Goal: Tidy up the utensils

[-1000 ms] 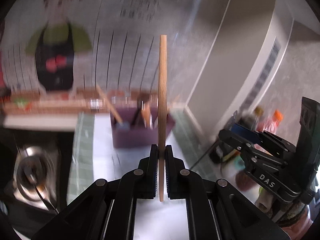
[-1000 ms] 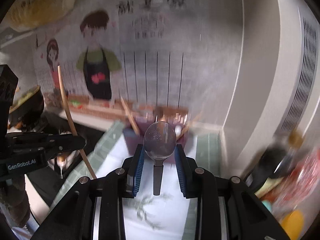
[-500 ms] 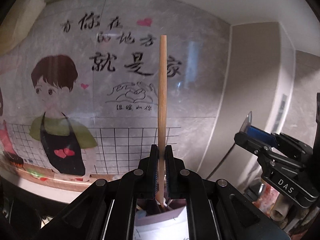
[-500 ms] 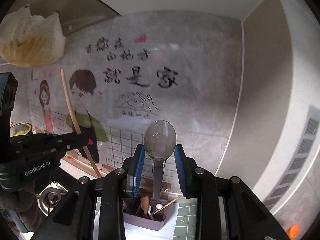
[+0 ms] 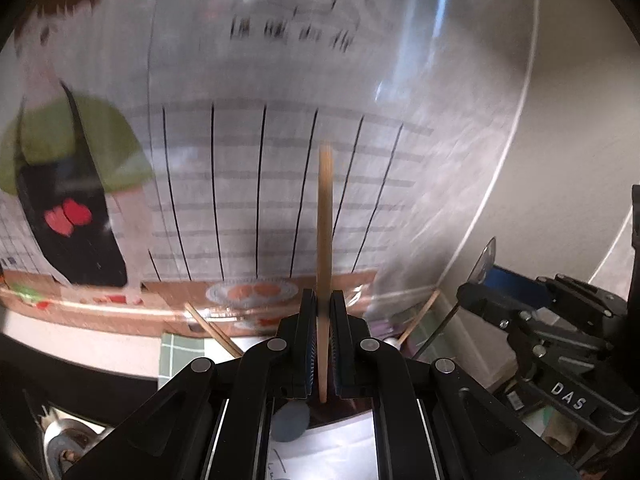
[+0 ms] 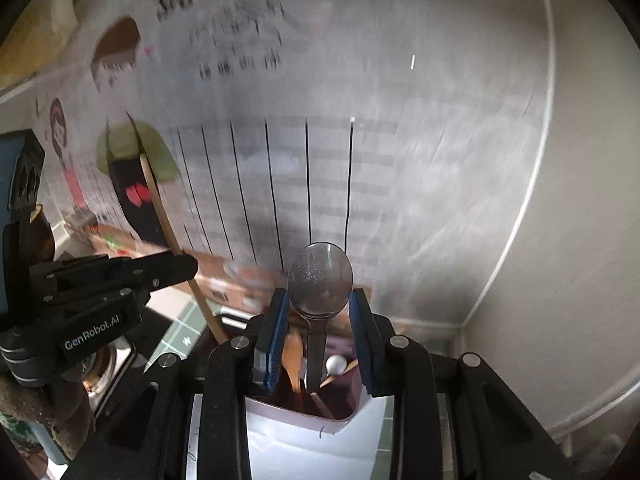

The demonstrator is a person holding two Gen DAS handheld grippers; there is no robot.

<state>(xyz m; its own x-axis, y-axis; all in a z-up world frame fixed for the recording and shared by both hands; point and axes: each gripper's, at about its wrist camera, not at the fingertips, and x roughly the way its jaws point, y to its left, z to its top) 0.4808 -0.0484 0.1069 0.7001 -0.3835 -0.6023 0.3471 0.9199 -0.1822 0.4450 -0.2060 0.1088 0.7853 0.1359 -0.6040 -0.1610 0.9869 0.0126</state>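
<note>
The left tongs (image 5: 323, 344) pinch a pale wooden chopstick (image 5: 324, 240), upright, its lower end hidden between the pads. The right tongs (image 6: 320, 332) clamp a steel spoon (image 6: 320, 280), bowl up, above a purple holder (image 6: 340, 408) whose contents are partly hidden. The wall poster (image 5: 248, 160) is blurred; half a second ago it was sharp and the holder sat lower in both views.
</note>
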